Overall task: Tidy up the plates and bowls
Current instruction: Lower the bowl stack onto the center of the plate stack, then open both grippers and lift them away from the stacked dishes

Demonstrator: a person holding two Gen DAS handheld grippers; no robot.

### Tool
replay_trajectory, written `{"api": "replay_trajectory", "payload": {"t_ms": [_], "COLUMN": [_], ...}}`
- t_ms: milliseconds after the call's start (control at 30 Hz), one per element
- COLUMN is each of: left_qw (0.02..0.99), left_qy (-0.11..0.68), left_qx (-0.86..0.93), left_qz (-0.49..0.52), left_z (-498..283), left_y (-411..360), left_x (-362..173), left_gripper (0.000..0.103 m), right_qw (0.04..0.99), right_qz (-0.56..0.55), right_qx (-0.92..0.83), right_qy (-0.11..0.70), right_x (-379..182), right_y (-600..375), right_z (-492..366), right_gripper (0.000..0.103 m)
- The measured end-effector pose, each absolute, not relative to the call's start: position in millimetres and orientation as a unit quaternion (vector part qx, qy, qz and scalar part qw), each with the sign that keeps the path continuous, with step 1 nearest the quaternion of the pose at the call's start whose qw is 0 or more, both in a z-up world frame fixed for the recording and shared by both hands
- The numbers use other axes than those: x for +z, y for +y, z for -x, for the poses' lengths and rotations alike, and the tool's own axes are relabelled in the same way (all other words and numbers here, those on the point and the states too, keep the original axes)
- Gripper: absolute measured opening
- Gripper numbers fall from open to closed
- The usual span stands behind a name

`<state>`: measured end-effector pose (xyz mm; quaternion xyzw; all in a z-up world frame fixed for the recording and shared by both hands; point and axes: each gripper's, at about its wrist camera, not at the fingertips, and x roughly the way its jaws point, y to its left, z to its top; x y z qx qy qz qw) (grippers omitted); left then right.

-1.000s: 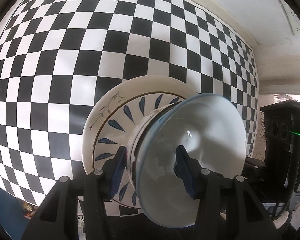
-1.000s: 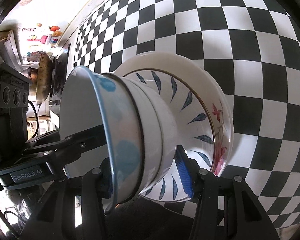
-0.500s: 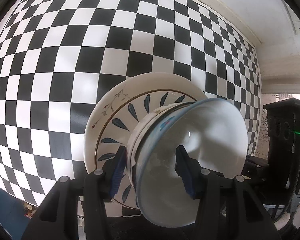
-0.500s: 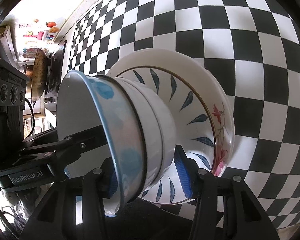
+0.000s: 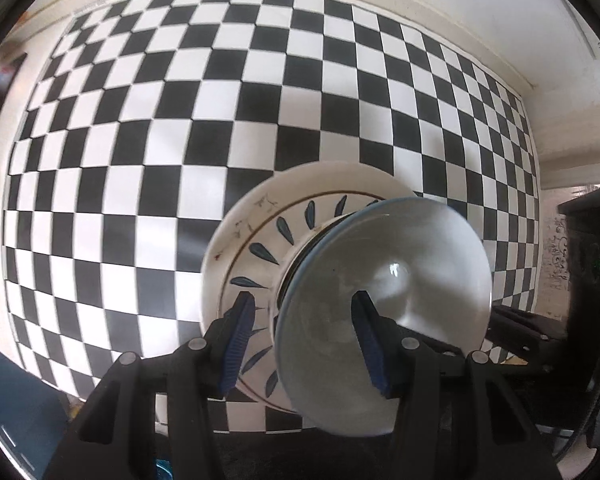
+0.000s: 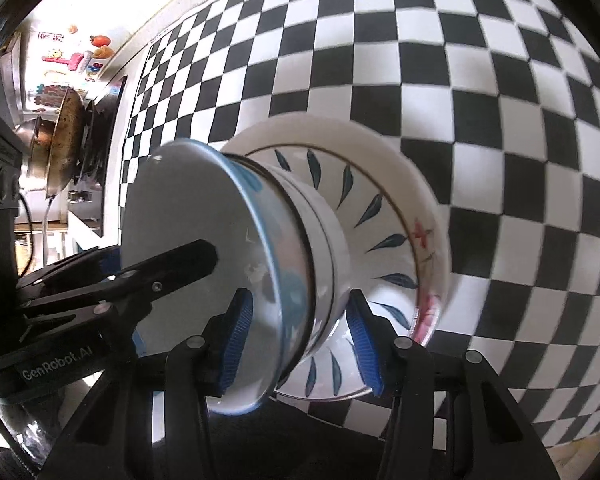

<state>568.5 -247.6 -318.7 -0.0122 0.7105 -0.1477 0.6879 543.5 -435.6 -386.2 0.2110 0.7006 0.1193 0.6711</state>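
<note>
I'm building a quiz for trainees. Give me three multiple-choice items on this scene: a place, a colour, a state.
1. The bowls sit: A on the plate; B beside it; C on a shelf.
2. The cloth has checks of: A red and white; B black and white; C green and white.
3. The right gripper is: A open, clear of everything; B shut on the bowls; C out of view.

A: the bowls are stacked on the plate.
B: the squares are black and white.
B: its pads clamp the bowls' walls.
</note>
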Motion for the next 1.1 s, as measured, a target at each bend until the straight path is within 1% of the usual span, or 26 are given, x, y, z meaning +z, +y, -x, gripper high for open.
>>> {"api": "replay_trajectory", "payload": {"t_ms": [333,400,433,467,500,533,567,600,833,1100], "left_qw": [0.744,0.756,0.764,0.77,0.778,0.783,0.788,0.794,0.82,0.823], "left_qy": [0.658,0.645,0.636,0.629,0.619,0.613,0.606,0.599,0.563,0.553], "left_qx": [-0.112,-0.106,-0.106,-0.104,-0.101,-0.1,-0.098,-0.094,-0.095,-0.116], "left_qz": [-0.016,-0.024,-0.025,-0.028,-0.03,-0.032,-0.035,-0.036,-0.048,-0.056], "left_z": [-554,-549,-547,-545,-542,-541,-539,-538,-522,-495], "left_y": [-232,-229,-227,-226,-224,-224,-223,-222,-218,-214], "left_x": [-275,-264,-258,-253,-247,-243,-240,-236,-211,-198], "left_gripper": [0.048,0.058,0.07,0.079,0.082,0.088,0.088,0.088,0.089,0.089], "right_qw": [0.723,0.736,0.741,0.744,0.748,0.75,0.755,0.754,0.782,0.794], "right_qz": [-0.127,-0.104,-0.098,-0.097,-0.095,-0.093,-0.091,-0.086,-0.069,-0.1], "right_qx": [0.067,0.051,0.045,0.042,0.038,0.035,0.032,0.029,-0.007,-0.04], "right_qy": [0.676,0.667,0.662,0.66,0.656,0.654,0.649,0.651,0.619,0.598], "right_x": [-333,-319,-313,-308,-302,-296,-290,-284,-249,-228], "right_y": [-433,-432,-432,-433,-433,-433,-433,-433,-424,-421], "right_z": [-537,-533,-531,-529,-527,-525,-522,-519,-498,-465], "right_gripper": [0.052,0.052,0.054,0.056,0.067,0.086,0.094,0.099,0.099,0.099]}}
